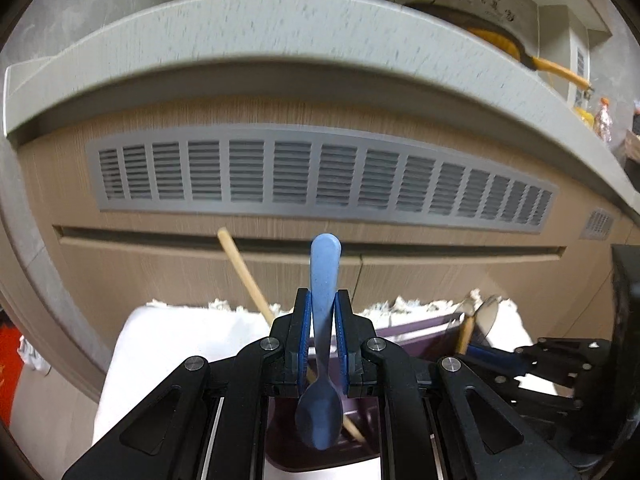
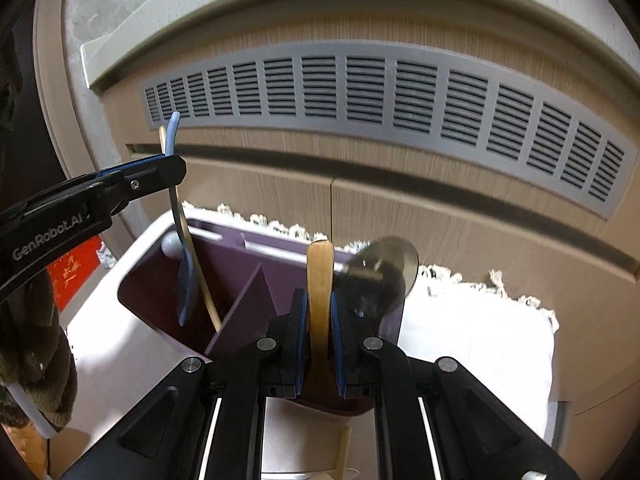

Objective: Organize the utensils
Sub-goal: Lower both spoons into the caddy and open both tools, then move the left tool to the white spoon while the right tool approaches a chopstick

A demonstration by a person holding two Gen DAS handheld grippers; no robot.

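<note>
Wood-grain cabinet w/ a grey vent fills the background; below, a white cloth carries the purple bin. Left tool is clamped on the blue spoon mid-handle, bowl down in the bin's left compartment beside a chopstick. Right tool grips a wooden handle, over the right compartment (metal spoon there, blurred). Both likely light, stiff, smooth; hold mid-handle.

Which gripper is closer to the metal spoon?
Right. The right gripper holds a wooden handle right beside the metal spoon; the left gripper grips the blue spoon over the far compartment.
</note>
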